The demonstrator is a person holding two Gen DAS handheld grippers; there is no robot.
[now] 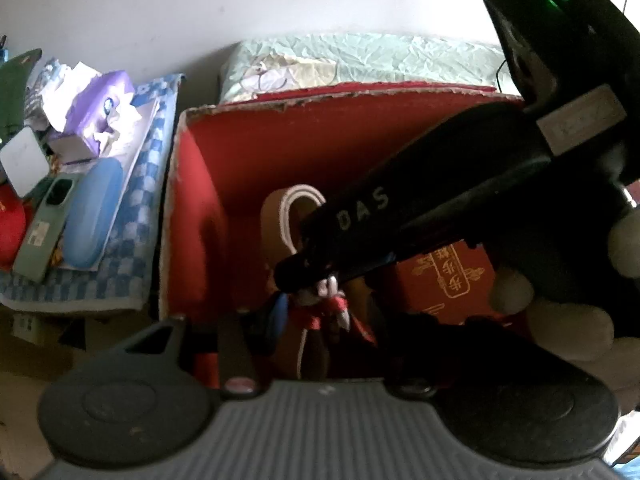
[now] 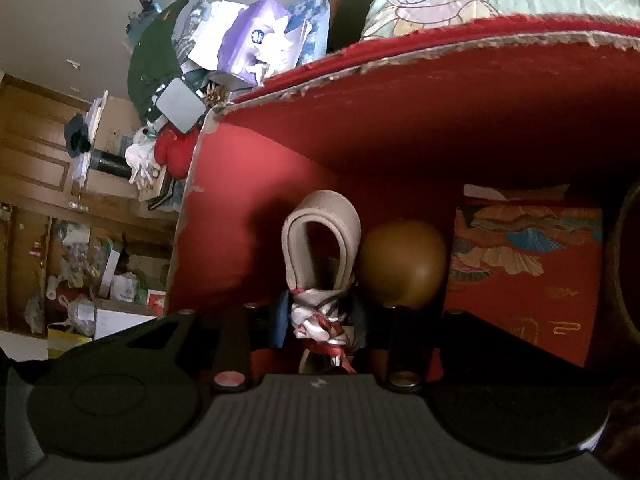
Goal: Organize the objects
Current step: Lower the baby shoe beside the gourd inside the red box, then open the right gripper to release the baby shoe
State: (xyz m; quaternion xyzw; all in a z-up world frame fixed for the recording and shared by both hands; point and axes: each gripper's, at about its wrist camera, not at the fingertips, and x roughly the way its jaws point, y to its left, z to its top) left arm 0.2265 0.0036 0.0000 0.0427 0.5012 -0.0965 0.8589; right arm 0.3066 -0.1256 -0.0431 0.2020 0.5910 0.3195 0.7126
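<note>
**Both grippers down inside the red box, over a small figurine**

A large open red cardboard box (image 1: 248, 148) with a torn, ragged rim fills both wrist views. Low in it, a small figurine in red, white and black (image 2: 320, 320) sits between the two black fingers (image 2: 234, 344) of the right gripper (image 2: 318, 340). Blue pads flank the figurine on both sides, close against it, but whether they press on it or have let go cannot be told from this view.

In the left wrist view the same figurine (image 1: 328, 304) shows near the middle, with the long black body of the right gripper (image 1: 312, 272) reaching in from the upper right, its tip right at the figurine's head. A hand in a pale glove (image 1: 560, 300) holds that tool at the right edge. The left gripper (image 1: 316, 340) hangs just near of the figurine; its fingers are dark and blurred, so its grip cannot be judged.

Just far of the figurine stands a beige folded loop of thick strap (image 2: 320, 236), upright. Beside it on the right is a smooth brown rounded object (image 2: 400, 264), and further right a red printed carton with gold and blue pattern (image 2: 528, 264).

Left of the box, outside it, a blue checked cloth (image 1: 132, 248) carries a pale blue oval case (image 1: 92, 212), a green phone (image 1: 44, 228) and a purple packet (image 1: 104, 112). Far of the box lies a pale green crinkled bedcover (image 1: 360, 60).
</note>
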